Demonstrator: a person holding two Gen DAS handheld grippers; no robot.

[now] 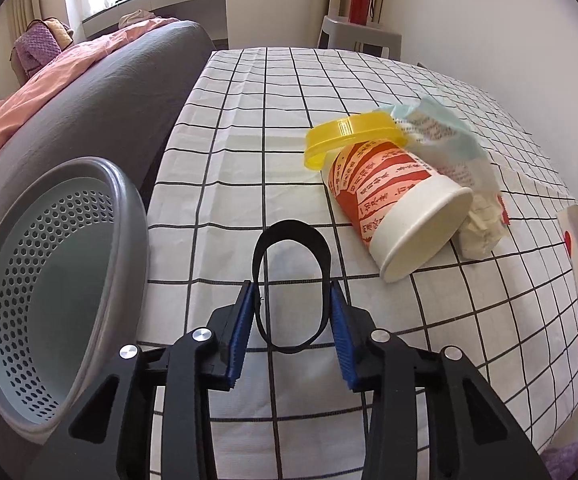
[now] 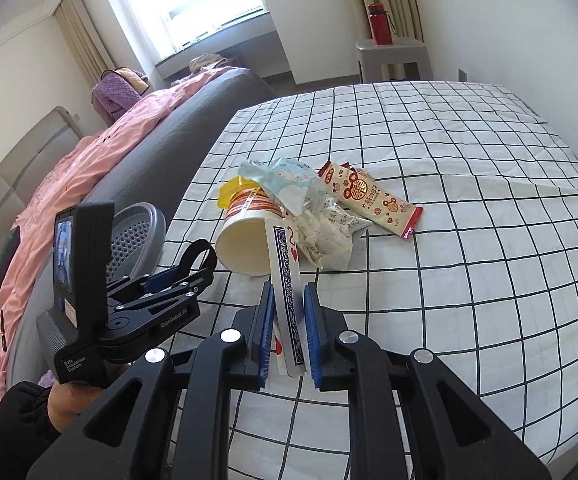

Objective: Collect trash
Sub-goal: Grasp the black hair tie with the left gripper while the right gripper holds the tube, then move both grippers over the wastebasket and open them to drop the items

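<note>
The left claw (image 1: 292, 312) had clamped a thin black plastic ring (image 1: 291, 280), the grey perforated bin (image 1: 49, 280) waiting just left of it. The right claw (image 2: 289, 320) pinched playing cards (image 2: 287, 280), trash pile ahead.

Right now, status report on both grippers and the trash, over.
Left gripper shut on black oval ring. Right gripper shut on playing cards. Tipped paper cup, wrappers remain. Path clear.
</note>
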